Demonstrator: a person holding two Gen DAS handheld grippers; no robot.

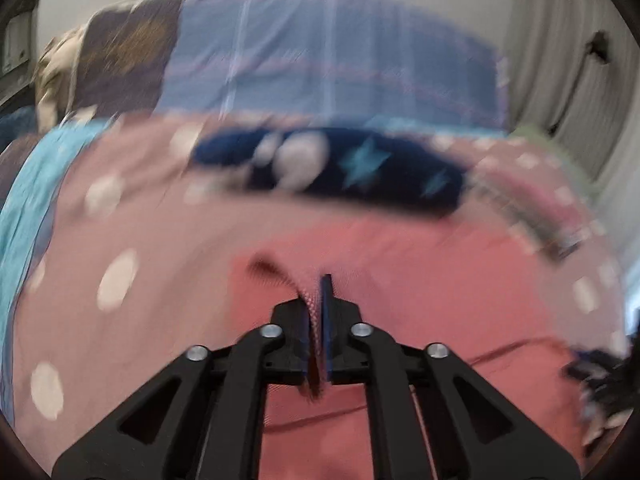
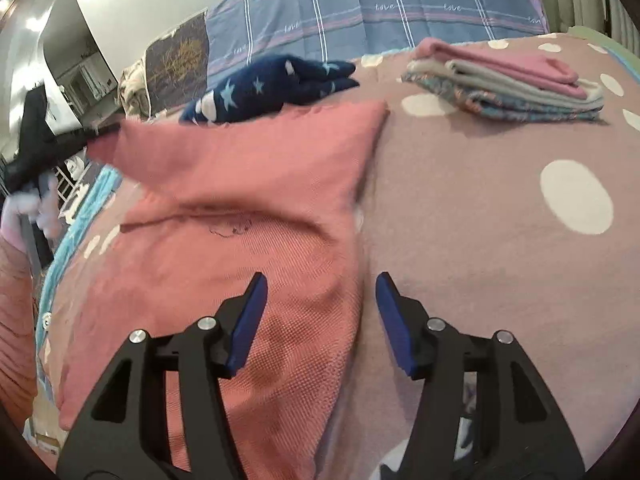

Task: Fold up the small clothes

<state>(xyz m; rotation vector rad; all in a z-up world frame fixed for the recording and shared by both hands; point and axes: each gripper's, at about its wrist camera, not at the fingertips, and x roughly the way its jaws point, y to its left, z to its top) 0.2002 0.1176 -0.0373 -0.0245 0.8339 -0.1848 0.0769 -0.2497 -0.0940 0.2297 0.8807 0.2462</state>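
Bed w/ polka-dot cover [image 2: 480,208], plaid pillow [image 2: 360,4], grey curtain [image 1: 560,40].

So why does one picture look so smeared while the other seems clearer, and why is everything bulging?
Left wrist view: motion blur smears the spotted bedspread and the navy star garment; only the left gripper is sharp. Right wrist view: mostly crisp, the folded stack is clear, with glare on the wall top left. Both bulge from the fisheye lens.
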